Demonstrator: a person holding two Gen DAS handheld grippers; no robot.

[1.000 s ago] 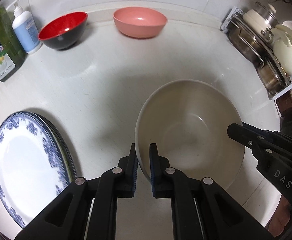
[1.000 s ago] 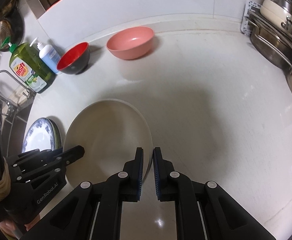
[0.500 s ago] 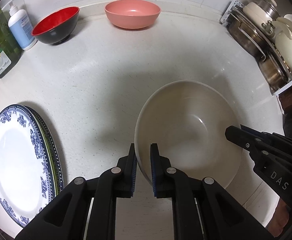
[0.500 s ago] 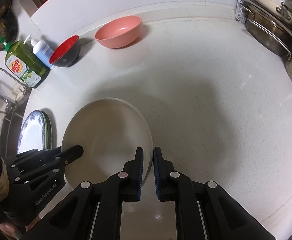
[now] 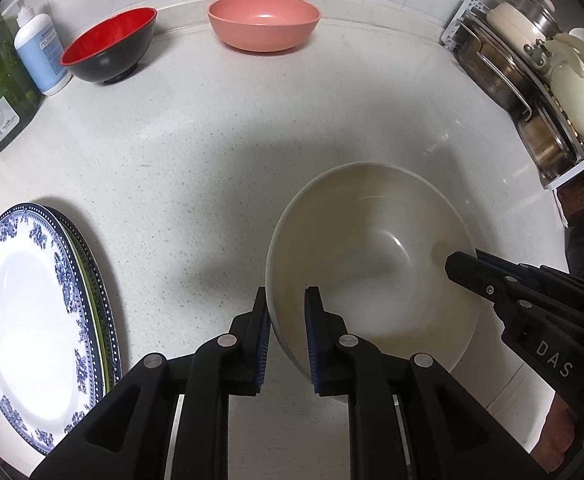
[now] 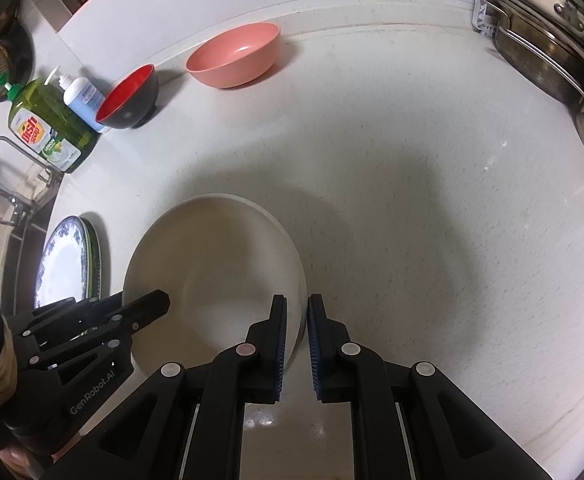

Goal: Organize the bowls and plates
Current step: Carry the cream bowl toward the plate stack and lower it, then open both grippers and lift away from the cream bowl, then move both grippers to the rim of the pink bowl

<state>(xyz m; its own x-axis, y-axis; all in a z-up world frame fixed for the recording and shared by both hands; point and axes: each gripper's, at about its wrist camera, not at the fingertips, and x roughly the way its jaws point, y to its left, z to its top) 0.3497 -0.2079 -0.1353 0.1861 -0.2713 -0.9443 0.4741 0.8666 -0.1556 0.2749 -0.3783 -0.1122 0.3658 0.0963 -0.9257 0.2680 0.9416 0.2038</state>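
Observation:
A large cream bowl [image 5: 375, 256] is held between both grippers over the white counter; it also shows in the right wrist view [image 6: 212, 268]. My left gripper [image 5: 288, 320] is shut on its left rim. My right gripper [image 6: 296, 324] is shut on its right rim, and it shows at the right of the left wrist view [image 5: 467, 268]. A pink bowl [image 5: 264, 22] and a red-and-black bowl [image 5: 108, 46] stand at the back by the wall. A stack of blue-patterned plates [image 5: 32, 316] lies at the left.
A green dish-soap bottle [image 6: 48, 128] and a white pump bottle [image 5: 40, 56] stand at the back left, near a sink tap [image 6: 8, 152]. A rack of metal pots and lids [image 5: 539, 92] stands at the right. The counter's front edge [image 6: 551, 432] runs at the lower right.
Both grippers have carried the cream bowl slightly, and the view has shifted a little relative to the counter. Both grips on the rim have held.

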